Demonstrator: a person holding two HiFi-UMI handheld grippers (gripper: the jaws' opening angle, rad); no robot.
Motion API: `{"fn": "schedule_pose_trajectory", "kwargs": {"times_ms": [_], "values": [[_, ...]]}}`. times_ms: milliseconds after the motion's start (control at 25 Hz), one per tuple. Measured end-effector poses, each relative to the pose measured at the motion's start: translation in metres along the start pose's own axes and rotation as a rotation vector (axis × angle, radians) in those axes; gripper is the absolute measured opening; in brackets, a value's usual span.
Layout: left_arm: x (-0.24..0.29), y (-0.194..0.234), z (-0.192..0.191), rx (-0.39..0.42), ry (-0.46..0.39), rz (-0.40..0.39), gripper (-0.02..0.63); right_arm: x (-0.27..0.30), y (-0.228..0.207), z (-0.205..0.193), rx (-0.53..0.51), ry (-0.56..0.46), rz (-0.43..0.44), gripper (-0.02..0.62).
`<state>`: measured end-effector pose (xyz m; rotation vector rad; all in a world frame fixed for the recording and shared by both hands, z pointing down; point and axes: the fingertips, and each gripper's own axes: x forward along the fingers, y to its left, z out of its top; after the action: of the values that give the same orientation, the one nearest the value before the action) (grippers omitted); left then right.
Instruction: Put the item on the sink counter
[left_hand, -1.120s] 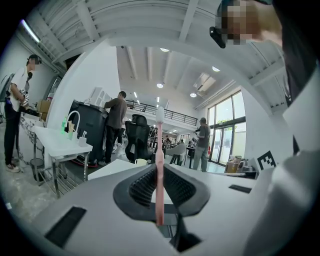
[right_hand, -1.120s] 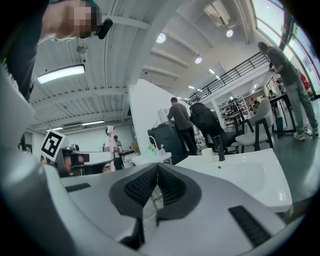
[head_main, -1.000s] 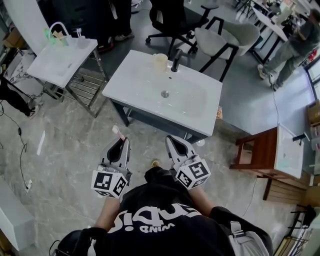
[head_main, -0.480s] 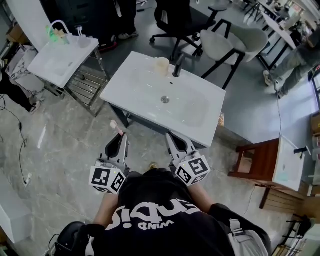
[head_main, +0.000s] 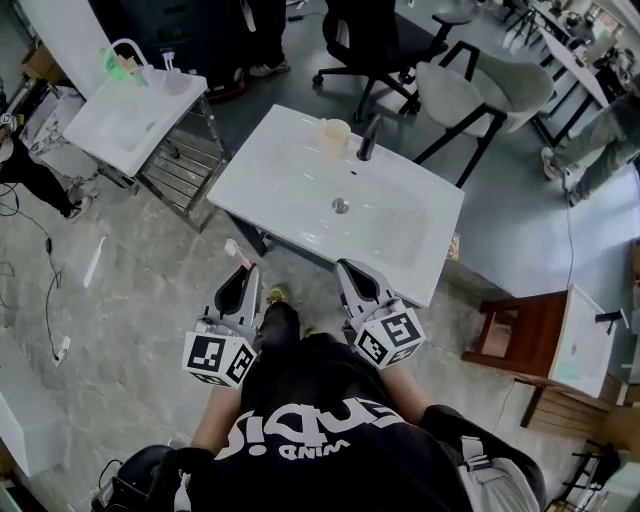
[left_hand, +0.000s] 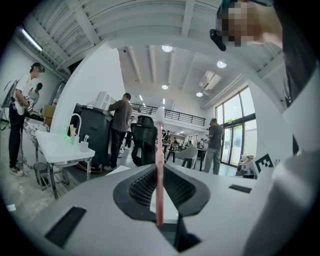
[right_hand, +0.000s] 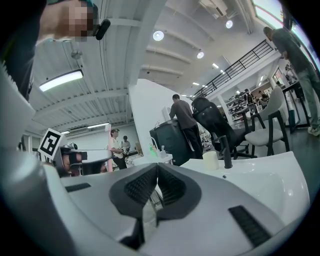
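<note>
My left gripper (head_main: 245, 270) is shut on a thin pink stick with a pale tip (head_main: 237, 253), which juts out past the jaws. In the left gripper view the pink stick (left_hand: 159, 175) stands upright between the closed pads of that gripper (left_hand: 160, 200). My right gripper (head_main: 347, 268) is shut with nothing in it; its pads meet in the right gripper view (right_hand: 156, 175). Both grippers hover over the floor just short of the white sink counter (head_main: 290, 170), whose near edge lies ahead of them. That counter (right_hand: 260, 172) fills the right side of the right gripper view.
On the counter stand a beige cup (head_main: 334, 135) and a black tap (head_main: 368, 138), with a drain (head_main: 341, 205) in the basin. A second white sink on a metal rack (head_main: 125, 120) is at left. Chairs (head_main: 480, 85) stand behind, a wooden stool (head_main: 520, 320) at right.
The person has stepped nearer the counter, a leg now forward between the grippers. Both grippers stay shut, the left still holding the pink stick.
</note>
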<state>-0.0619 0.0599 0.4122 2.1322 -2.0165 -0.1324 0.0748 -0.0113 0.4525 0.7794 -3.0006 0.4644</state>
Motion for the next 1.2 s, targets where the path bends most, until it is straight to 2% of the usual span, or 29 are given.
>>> {"fn": "schedule_pose_trajectory", "kwargs": {"times_ms": [720,1200], "values": [[0.096,0.07,0.011,-0.034,0.01,-0.042,0.054,0.088,-0.047,0.011,-0.018,0.034,-0.065,0.018],[0.172,0.117,0.038,-0.021,0.022,-0.121,0.054,0.158,-0.08,0.036,-0.013,0.012,-0.125,0.018]]}}
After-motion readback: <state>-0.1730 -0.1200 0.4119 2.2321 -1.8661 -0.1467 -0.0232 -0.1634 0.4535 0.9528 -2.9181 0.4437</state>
